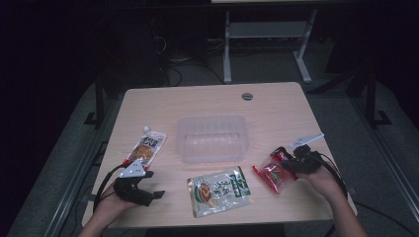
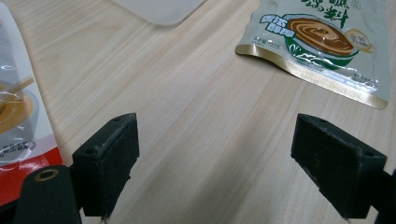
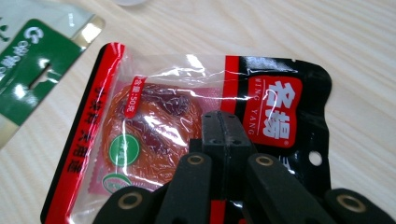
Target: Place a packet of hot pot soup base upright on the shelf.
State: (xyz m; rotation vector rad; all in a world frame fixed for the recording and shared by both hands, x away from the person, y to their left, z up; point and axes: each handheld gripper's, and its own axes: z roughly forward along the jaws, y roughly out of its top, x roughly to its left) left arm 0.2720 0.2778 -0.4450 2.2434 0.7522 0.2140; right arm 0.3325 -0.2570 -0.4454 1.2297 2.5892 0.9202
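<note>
Right gripper (image 1: pixel 286 157): at about 4 o'clock on the surface (image 1: pixel 276 106), held in the person's right hand (image 1: pixel 323 178); in the right gripper view (image 3: pixel 225 122) its fingers are pressed together, clamped on the near edge of the red snack packet.
Red snack packet (image 1: pixel 273 176): lies at 4 o'clock from the clear tray, its far end under the right gripper's fingers; in the right gripper view (image 3: pixel 154 130) its clear window shows a reddish-orange filling, with a black and red printed panel at its 3 o'clock side.
Left gripper (image 1: pixel 150 187): at about 8 o'clock on the surface, held in the person's left hand (image 1: pixel 109 205); in the left gripper view (image 2: pixel 229 163) its fingers stand wide apart with bare wood between them and nothing gripped.
Clear tray (image 1: pixel 212 139): middle of the surface, open side up.
Green pouch (image 1: pixel 219 190): at 6 o'clock from the tray, flat on the surface, between the two grippers; seen at 1 o'clock in the left gripper view (image 2: pixel 322 46).
Spouted pouch (image 1: pixel 146 148): at 9 o'clock from the tray, just beyond the left gripper, its white cap pointing to 12 o'clock.
Round hole (image 1: pixel 247 96): in the surface at 12 o'clock, near the far edge.
</note>
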